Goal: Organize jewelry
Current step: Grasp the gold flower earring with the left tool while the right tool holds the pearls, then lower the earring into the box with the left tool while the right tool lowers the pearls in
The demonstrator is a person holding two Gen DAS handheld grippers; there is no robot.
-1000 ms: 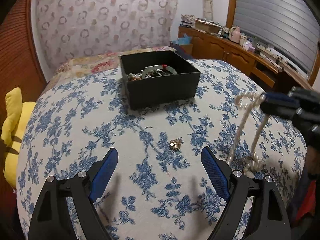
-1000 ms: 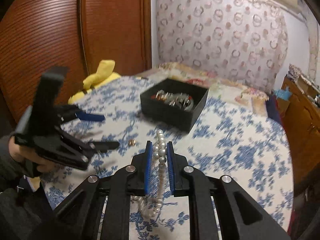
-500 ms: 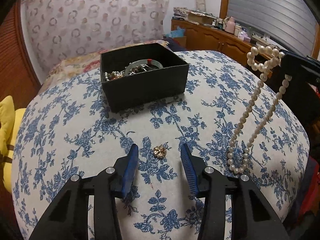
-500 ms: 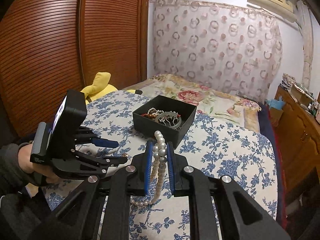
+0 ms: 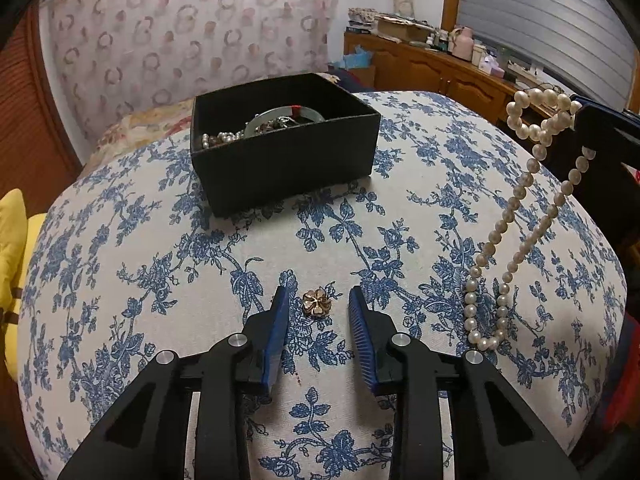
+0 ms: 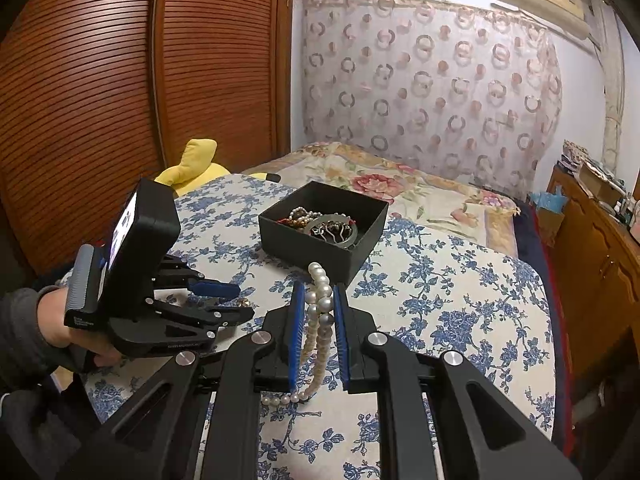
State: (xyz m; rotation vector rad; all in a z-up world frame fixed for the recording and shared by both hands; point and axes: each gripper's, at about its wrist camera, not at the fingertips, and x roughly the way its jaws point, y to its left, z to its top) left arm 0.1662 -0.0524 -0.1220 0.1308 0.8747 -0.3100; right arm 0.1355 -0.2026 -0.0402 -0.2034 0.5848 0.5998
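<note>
Left gripper (image 5: 318,306) jaws narrow, straddling flower brooch (image 5: 316,303) on bedspread (image 5: 120,280), not yet pinching; could skid off flat. Right gripper (image 6: 316,308) clamps pearl necklace (image 6: 320,312); dangling loop may snag short of box (image 6: 320,240)

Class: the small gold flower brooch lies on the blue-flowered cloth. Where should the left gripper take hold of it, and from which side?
Grip the brooch across its outer petal edges, coming down from above and the near side. It lies flat and low on the cloth, so the left gripper, already open astride it, must close at cloth level.
</note>
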